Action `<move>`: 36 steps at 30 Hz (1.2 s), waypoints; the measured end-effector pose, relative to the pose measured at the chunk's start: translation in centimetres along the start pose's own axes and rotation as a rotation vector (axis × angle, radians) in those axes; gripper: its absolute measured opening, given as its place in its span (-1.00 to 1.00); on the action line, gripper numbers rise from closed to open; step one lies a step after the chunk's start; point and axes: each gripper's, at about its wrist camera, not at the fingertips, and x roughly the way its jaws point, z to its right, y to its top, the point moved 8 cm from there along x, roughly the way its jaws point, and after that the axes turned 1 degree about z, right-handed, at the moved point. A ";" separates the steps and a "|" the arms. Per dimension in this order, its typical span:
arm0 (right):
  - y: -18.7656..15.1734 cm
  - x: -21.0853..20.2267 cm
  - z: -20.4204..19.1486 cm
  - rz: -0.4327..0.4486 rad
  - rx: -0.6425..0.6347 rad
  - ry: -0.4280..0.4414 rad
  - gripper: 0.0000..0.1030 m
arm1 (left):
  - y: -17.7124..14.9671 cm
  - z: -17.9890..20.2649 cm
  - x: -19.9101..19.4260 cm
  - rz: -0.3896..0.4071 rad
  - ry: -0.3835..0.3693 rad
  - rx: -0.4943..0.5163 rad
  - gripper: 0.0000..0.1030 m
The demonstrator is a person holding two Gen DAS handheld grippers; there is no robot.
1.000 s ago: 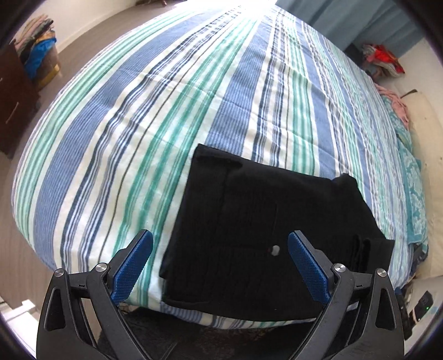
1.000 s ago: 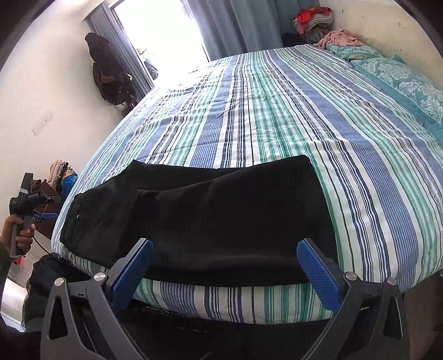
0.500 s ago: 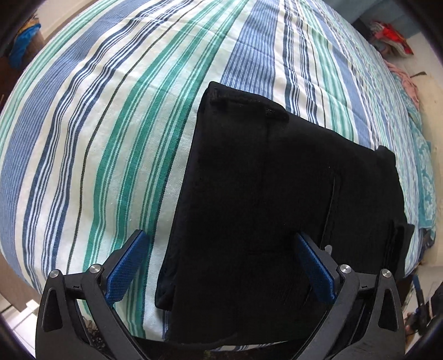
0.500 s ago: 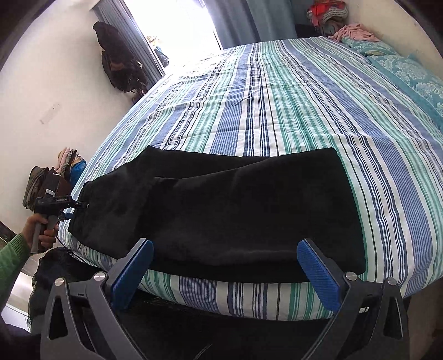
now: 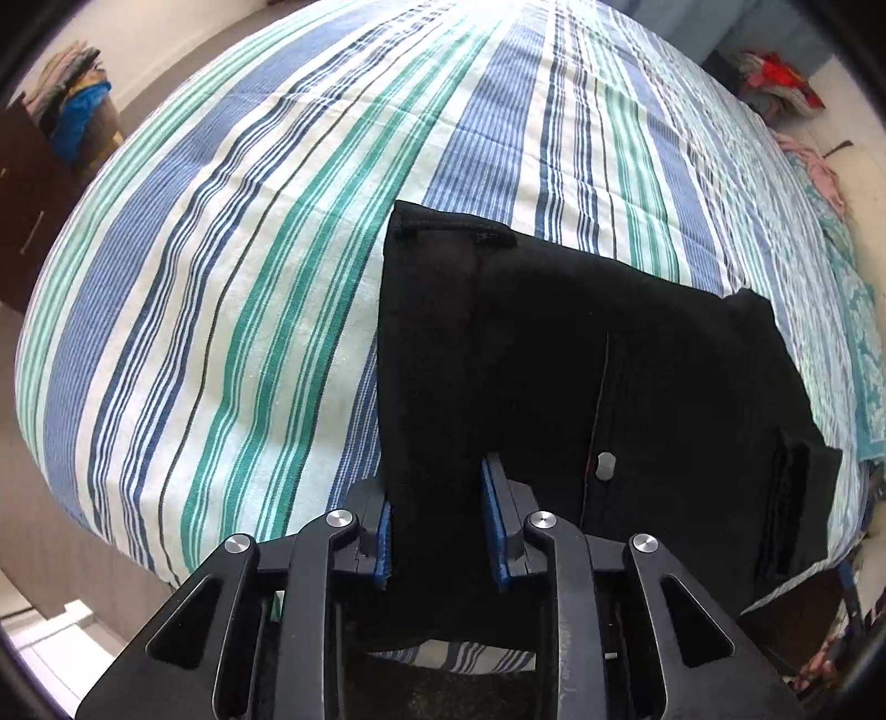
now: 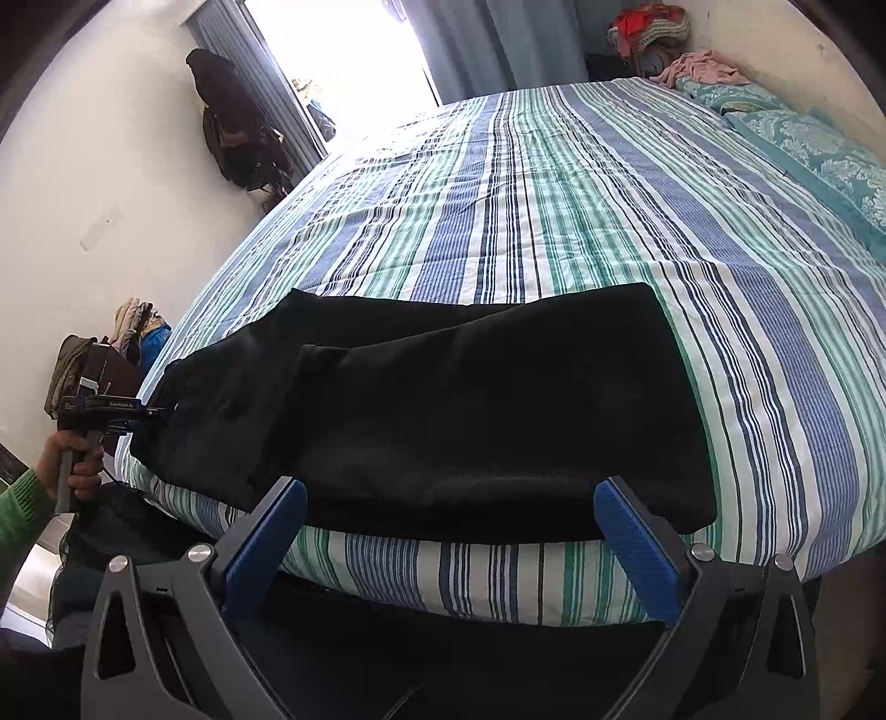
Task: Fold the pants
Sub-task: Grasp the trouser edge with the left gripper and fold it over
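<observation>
Black pants lie folded near the front edge of the striped bed. My left gripper is shut on the pants' waist end, with black cloth pinched between its blue pads. A grey button shows just right of it. In the right wrist view the pants stretch across the bed edge, and the left gripper grips their far left end. My right gripper is open and empty, its pads just in front of the pants' near edge.
Teal pillows lie at the bed's right side. Clothes piles sit at the far corner and by the left wall. A dark wooden dresser stands left of the bed. Dark clothes hang on the wall.
My left gripper has closed on the pants' waist end; it was open half a second ago. My right gripper has moved a little closer to the pants and stays open.
</observation>
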 end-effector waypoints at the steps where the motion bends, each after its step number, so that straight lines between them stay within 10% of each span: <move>1: 0.0 0.1 0.0 0.001 0.005 0.003 0.99 | 0.1 0.0 -0.7 0.010 -0.024 -0.034 -0.62; 13: -0.5 0.1 1.5 0.014 0.072 0.022 0.99 | -0.8 13.0 -10.8 0.106 -0.374 -0.003 -0.72; 24: -0.8 -1.1 3.2 0.026 0.116 0.004 0.99 | -6.1 29.8 -1.9 0.052 -0.214 0.361 -0.69; 27: -1.4 -1.4 3.7 0.020 0.128 -0.005 0.99 | -7.8 31.9 0.6 0.029 -0.168 0.443 -0.54; 32: -1.8 -1.9 4.5 0.020 0.149 -0.020 0.99 | -8.5 33.8 0.9 -0.054 -0.289 0.417 0.49; 36: -1.3 -2.3 5.0 0.039 0.161 -0.027 0.99 | -8.8 35.2 -3.1 -0.032 -0.414 0.410 0.51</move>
